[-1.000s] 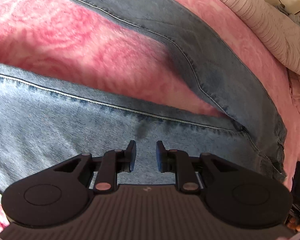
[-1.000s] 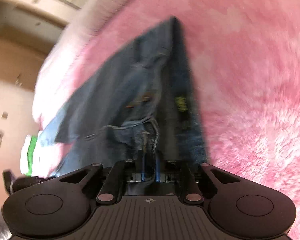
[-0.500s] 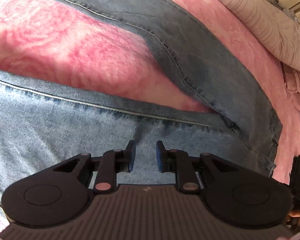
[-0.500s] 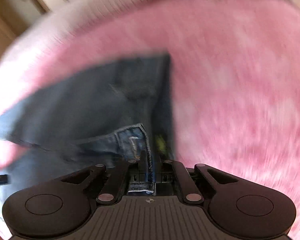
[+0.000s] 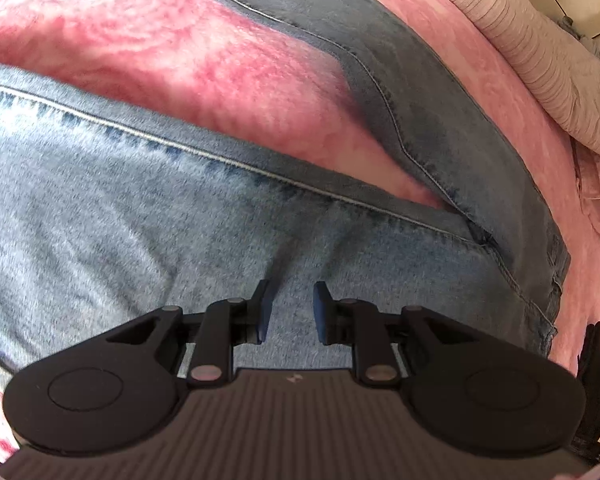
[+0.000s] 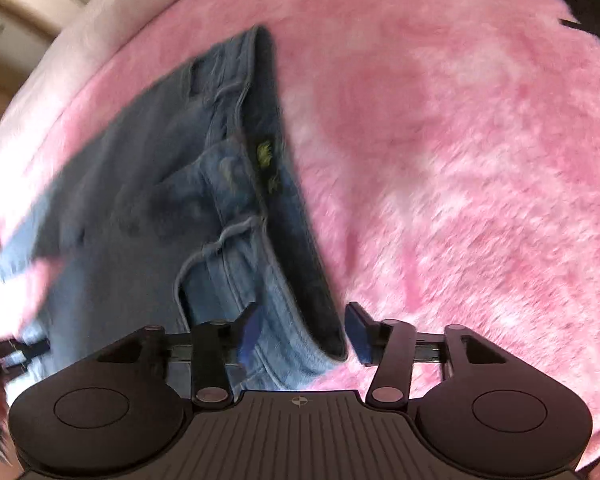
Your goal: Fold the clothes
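The jeans (image 5: 148, 216) lie spread on a pink blanket (image 5: 172, 52), one leg across the lower half of the left wrist frame and the other running from top centre down to the right edge, where they meet. The left gripper (image 5: 288, 306) hangs released over the near leg, nothing between its jaws. In the right wrist frame the right gripper (image 6: 302, 332) at bottom centre is opening, the waistband (image 6: 300, 320) between its jaws and unpinched
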Tool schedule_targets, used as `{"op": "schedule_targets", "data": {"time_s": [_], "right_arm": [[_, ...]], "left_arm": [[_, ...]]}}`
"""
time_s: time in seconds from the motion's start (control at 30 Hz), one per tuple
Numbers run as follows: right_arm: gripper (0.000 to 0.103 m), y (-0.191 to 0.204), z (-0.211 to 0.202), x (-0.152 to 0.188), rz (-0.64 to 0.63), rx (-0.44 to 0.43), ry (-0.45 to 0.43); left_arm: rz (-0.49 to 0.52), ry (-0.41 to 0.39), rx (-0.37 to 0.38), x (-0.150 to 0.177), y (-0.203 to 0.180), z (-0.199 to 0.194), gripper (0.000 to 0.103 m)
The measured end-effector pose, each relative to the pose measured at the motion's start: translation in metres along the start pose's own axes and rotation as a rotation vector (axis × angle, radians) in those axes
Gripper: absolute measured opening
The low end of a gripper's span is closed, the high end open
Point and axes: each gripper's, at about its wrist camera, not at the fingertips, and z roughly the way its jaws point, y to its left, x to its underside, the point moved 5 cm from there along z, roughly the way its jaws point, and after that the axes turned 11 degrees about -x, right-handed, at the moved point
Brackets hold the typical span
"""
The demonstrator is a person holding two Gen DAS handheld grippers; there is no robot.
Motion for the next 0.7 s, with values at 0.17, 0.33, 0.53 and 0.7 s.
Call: {"op": "schedule_targets", "data": {"time_s": [0.17,0.33,0.53,0.7], "right_arm": [[0.0,0.009,-0.009,0.004,-0.097,0.139,-0.026],[0.006,-0.007,0.003,0.008,-0.002,0.177,-0.03],[0.041,-0.017,-0.021,0.013,0.249,0.109,-0.122],[0.056,-0.016,-0.031,0.022,0.425,0.123,-0.225]], "left_arm": [[0.002,-0.02,-0.01,0.006,0.008,-0.007,0.019],[-0.04,-0.083,-0.07,0.015,0.036,-0.024,0.019],[-0.277,-0.232,-0.238,0.009,0.151,-0.081,0.033],[-0.609,-0.343,-0.375,-0.007,0.268,-0.115,0.037]]}}
